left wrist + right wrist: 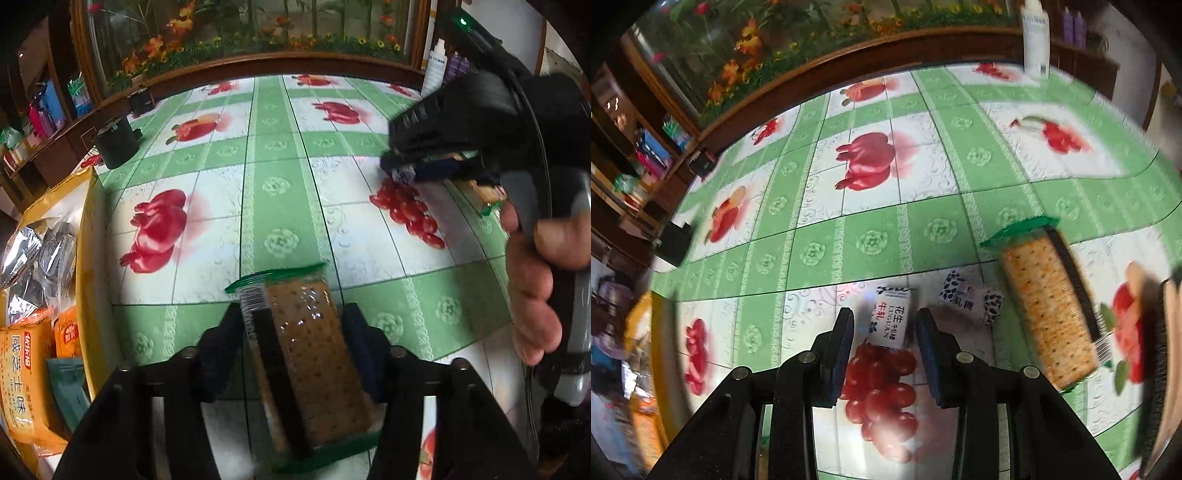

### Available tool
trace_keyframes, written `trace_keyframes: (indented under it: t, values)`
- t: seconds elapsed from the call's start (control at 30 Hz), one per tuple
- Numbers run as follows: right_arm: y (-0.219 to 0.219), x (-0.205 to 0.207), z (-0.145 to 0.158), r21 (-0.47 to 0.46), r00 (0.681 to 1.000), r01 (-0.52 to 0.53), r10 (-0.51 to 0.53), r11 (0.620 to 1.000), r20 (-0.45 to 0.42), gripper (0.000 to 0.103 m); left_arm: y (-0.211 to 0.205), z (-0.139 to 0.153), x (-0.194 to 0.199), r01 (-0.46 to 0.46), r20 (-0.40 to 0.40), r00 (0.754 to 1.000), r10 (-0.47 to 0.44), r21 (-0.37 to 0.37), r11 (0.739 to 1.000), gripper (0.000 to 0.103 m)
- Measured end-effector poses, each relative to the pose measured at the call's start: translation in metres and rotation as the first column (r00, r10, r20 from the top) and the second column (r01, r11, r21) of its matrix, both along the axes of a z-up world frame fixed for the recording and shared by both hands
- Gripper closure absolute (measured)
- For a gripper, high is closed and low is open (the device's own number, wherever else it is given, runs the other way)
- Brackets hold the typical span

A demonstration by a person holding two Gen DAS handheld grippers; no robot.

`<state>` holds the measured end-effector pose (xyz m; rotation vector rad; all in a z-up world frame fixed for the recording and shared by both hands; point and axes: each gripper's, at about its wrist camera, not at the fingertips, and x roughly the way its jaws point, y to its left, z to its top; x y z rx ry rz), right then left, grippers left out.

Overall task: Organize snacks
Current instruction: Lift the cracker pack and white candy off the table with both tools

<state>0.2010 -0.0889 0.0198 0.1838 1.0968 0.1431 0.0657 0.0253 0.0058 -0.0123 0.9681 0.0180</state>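
Observation:
My left gripper (291, 325) is shut on a clear-wrapped cracker pack with green ends (310, 354) and holds it above the table. My right gripper (884, 321) is open, its fingers either side of a small white nougat candy (892, 317) lying on the tablecloth. A second nougat candy (971, 297) lies just to the right. Another cracker pack (1049, 302) lies further right. In the left wrist view the right gripper (406, 166) hovers low over the table at the right, held by a hand.
A yellow bag (83, 236) with several snack packets (26, 365) stands at the left table edge. A black cup (116, 142) is at the far left, a white bottle (1036, 37) at the back right. A dark-edged item (1167, 362) sits at the right edge.

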Motion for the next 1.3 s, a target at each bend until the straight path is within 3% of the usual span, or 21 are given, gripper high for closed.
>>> trace_keyframes:
  t: [0.07,0.5,1.13,1.3]
  values:
    - [-0.002,-0.006,-0.001,0.001,1.000,-0.008,0.008,1.000,0.006,0.080,0.001,0.001,0.001,-0.002,0.012,1.000,0.002,-0.012,1.000,0.056]
    - [-0.028,-0.084,0.003,0.153,0.991,-0.112,0.099,0.982,0.096,0.081,0.008,0.010,0.002,-0.001,0.084,0.996,0.007,-0.061,0.998,0.057]
    - [0.014,-0.112,0.026,0.063,0.942,-0.251,0.229,0.966,0.244,0.080,0.013,0.030,-0.008,-0.032,0.206,0.978,0.039,-0.037,0.999,0.057]
    - [0.005,-0.105,0.022,0.068,0.956,-0.209,0.189,0.975,0.225,0.080,0.020,0.033,-0.009,-0.052,0.212,0.975,0.065,-0.062,0.997,0.057]
